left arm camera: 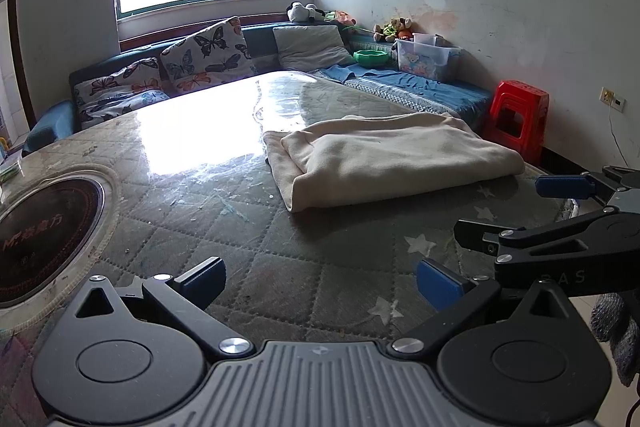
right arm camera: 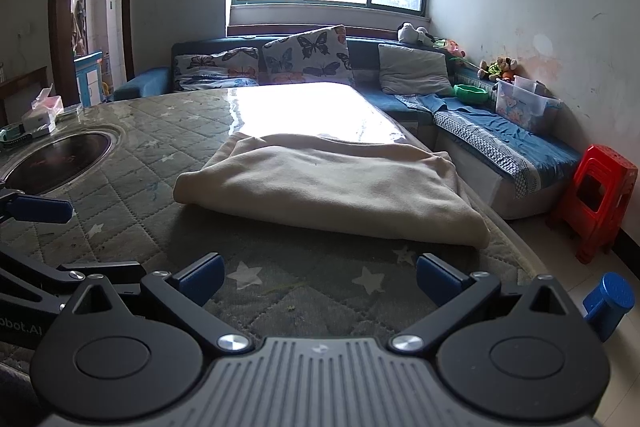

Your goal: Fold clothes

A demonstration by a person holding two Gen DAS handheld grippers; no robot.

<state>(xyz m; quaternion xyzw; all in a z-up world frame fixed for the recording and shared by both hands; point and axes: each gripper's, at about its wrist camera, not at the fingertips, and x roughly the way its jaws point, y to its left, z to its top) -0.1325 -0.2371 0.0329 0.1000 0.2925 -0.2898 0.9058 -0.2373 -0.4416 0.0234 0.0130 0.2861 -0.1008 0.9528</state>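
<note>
A cream garment (left arm camera: 384, 163) lies folded into a thick rectangle on the quilted table cover (left arm camera: 256, 227); it also shows in the right wrist view (right arm camera: 328, 187). My left gripper (left arm camera: 320, 281) is open and empty, low over the table's near edge, well short of the garment. My right gripper (right arm camera: 320, 277) is open and empty, also short of the garment's near edge. The right gripper shows at the right of the left wrist view (left arm camera: 516, 211), and one left finger (right arm camera: 38, 209) shows at the left of the right wrist view.
A round induction hob (left arm camera: 36, 227) is set into the table at left. A tissue box (right arm camera: 42, 115) stands at the far left. A blue sofa (right arm camera: 500, 143) with cushions, a plastic bin and a green bowl runs behind and right. A red stool (right arm camera: 596, 199) stands on the floor at right.
</note>
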